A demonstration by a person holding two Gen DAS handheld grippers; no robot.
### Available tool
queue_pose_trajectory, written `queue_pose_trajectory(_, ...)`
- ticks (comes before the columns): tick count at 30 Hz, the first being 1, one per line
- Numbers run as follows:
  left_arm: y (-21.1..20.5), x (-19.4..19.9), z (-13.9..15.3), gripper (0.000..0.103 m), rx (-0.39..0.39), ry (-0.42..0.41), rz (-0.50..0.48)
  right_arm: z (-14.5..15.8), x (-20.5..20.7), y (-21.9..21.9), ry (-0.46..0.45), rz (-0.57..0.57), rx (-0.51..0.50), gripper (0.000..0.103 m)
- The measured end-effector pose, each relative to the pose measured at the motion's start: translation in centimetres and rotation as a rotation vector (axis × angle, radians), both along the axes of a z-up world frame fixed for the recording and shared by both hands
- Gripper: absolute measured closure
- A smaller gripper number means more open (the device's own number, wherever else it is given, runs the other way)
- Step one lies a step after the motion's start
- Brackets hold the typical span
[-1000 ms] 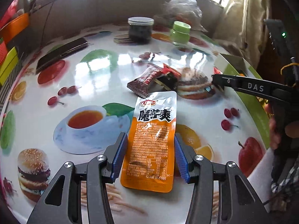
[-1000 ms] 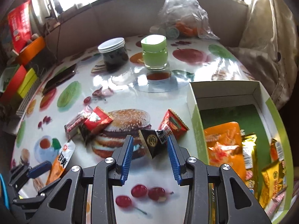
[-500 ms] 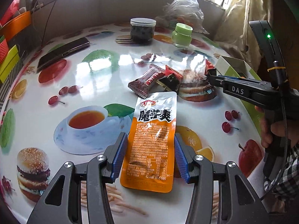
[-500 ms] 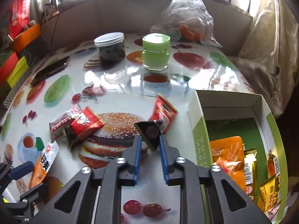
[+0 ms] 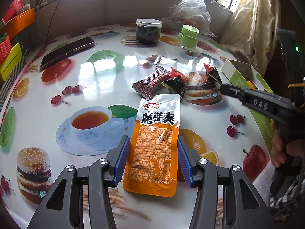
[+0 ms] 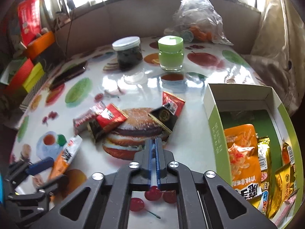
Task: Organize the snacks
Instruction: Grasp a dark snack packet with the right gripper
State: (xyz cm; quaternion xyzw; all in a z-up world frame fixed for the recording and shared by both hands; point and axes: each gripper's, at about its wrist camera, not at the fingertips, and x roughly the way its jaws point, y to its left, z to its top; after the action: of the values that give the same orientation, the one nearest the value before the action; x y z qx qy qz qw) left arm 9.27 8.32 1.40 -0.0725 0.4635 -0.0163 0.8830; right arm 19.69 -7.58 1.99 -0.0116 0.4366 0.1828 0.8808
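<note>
At lower centre of the left wrist view, your left gripper (image 5: 154, 160) is spread wide, its blue pads (image 5: 122, 158) flanking the orange konjac pouch (image 5: 156, 147) without pinching it. The pouch lies flat on the printed table (image 5: 47, 99), long axis running up the frame.

At lower centre of the right wrist view, your right gripper (image 6: 154, 162) is clenched, pads pressed together with nothing between them. The black-and-red packet (image 6: 167, 112) lies just beyond the tips, propped up on the burger print and free of the grip. Judgement: that pinch came away empty.

Left of centre in the same view sits a small heap: a dark red bar (image 6: 85, 117) and a red-and-black packet (image 6: 109, 119), overlapping. At the right edge, the green box (image 6: 216, 118) already holds an orange bag (image 6: 242, 152) and gold-wrapped snacks (image 6: 265, 152).

Step in hand, as I read it: picking loose snacks off the table for the box. Four remain outside.

Next move calls for:
- Right: release, advance so the pads straddle the packet's raised edge, then close.
- Left: close on the pouch's sides. It is thin and slick, likely to buckle or slip, so squeeze gently.
- Carry rightward over the box wall.
</note>
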Motion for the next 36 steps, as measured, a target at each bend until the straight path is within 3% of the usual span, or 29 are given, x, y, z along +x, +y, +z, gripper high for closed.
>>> queue_pose_trajectory(2,0.0,0.0,0.0,0.052,-0.002,-0.003,0.003,0.5,0.6,-0.1,-0.022,-0.038,-0.012,0.077)
queue_pose_trajectory(3,0.0,-0.1,0.0,0.052,-0.004,-0.005,0.005,0.6,0.9,-0.2,-0.022,-0.044,-0.001,0.076)
queue_pose_trajectory(7,0.0,-0.2,-0.1,0.052,-0.011,-0.006,0.007,0.1,2.5,-0.1,0.012,-0.06,0.035,0.075)
queue_pose_trajectory(18,0.3,-0.2,0.0,0.052,-0.032,-0.015,0.014,-1.1,5.7,0.6,0.042,-0.106,0.018,0.073)
queue_pose_trajectory(27,0.2,-0.2,0.0,0.052,-0.026,-0.012,0.027,-0.9,4.7,1.9,-0.035,-0.056,-0.071,0.091)
queue_pose_trajectory(36,0.4,-0.3,0.1,0.054,-0.047,-0.006,0.049,-0.4,2.5,1.2,-0.045,-0.03,-0.028,0.098)
